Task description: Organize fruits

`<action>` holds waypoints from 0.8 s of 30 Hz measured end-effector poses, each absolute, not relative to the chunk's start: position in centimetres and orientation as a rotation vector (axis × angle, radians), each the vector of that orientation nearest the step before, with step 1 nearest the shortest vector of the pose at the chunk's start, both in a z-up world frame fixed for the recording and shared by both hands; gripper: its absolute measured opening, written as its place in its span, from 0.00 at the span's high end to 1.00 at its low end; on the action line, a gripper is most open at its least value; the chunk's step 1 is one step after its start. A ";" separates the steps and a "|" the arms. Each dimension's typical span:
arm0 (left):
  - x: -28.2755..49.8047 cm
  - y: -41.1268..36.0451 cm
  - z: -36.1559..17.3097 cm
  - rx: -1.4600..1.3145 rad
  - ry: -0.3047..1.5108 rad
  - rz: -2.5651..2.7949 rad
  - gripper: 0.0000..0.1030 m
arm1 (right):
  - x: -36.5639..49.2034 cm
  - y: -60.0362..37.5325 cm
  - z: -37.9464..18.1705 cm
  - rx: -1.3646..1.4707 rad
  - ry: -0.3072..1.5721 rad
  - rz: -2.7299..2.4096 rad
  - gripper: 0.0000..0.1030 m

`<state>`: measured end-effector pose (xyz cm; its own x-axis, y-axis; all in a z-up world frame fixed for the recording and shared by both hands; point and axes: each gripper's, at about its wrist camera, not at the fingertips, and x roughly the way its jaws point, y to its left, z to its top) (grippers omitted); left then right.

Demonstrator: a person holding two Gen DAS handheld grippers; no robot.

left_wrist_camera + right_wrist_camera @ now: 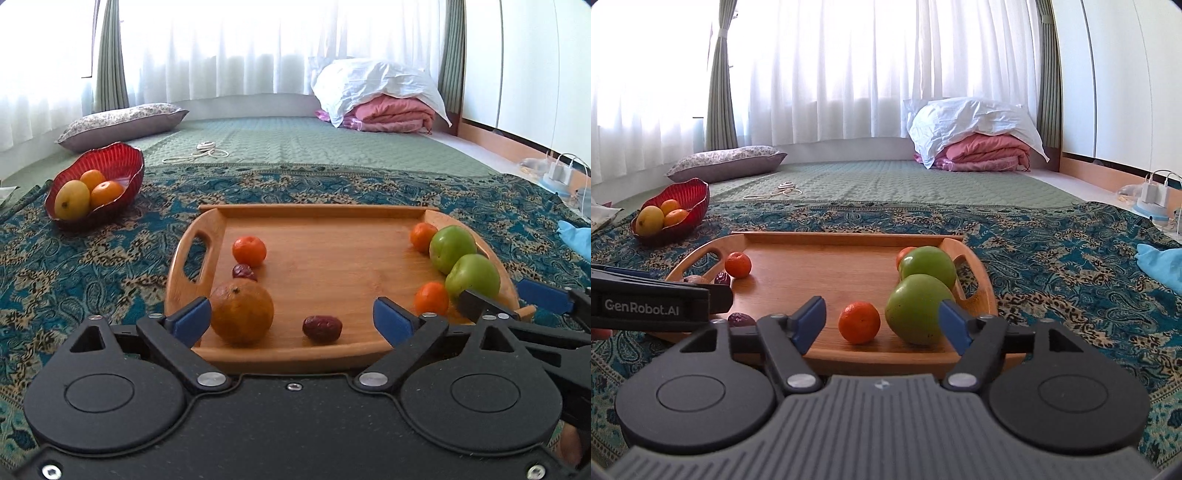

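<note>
A wooden tray [317,273] [827,266] lies on a patterned cloth. It holds a large orange [242,314], small tangerines [249,251] [859,322], two dark red dates [322,328], and two green apples [472,280] [919,308]. My left gripper [291,321] is open at the tray's near edge, the large orange just inside its left finger. My right gripper [882,325] is open at the near right edge, with a tangerine and the near apple between its fingers. A red bowl [122,162] [698,194] with a mango and two oranges stands far left.
The blue patterned cloth [92,266] covers the floor over a green mat [295,140]. A pillow [122,123] and folded bedding [384,96] lie at the back. A cord [203,151] lies on the mat. Chargers [557,171] and a blue cloth [1160,264] are at the right.
</note>
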<state>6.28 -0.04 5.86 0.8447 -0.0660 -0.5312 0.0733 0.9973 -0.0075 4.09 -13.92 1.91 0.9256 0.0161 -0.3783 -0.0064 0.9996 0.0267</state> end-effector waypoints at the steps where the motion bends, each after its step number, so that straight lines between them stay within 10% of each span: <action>1: 6.1 0.0 5.7 0.014 0.563 -0.069 0.07 | 4.0 -14.0 1.8 0.025 0.390 0.012 0.19; 24: 5.2 0.9 1.5 0.026 0.668 -0.012 0.07 | 3.0 -13.8 -1.4 0.003 0.490 0.003 0.13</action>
<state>5.19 0.89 1.51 0.7848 -0.0024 -0.6197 0.0192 0.9996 0.0205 3.00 -13.81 -1.41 0.8823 0.0038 -0.4707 -0.0024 1.0000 0.0035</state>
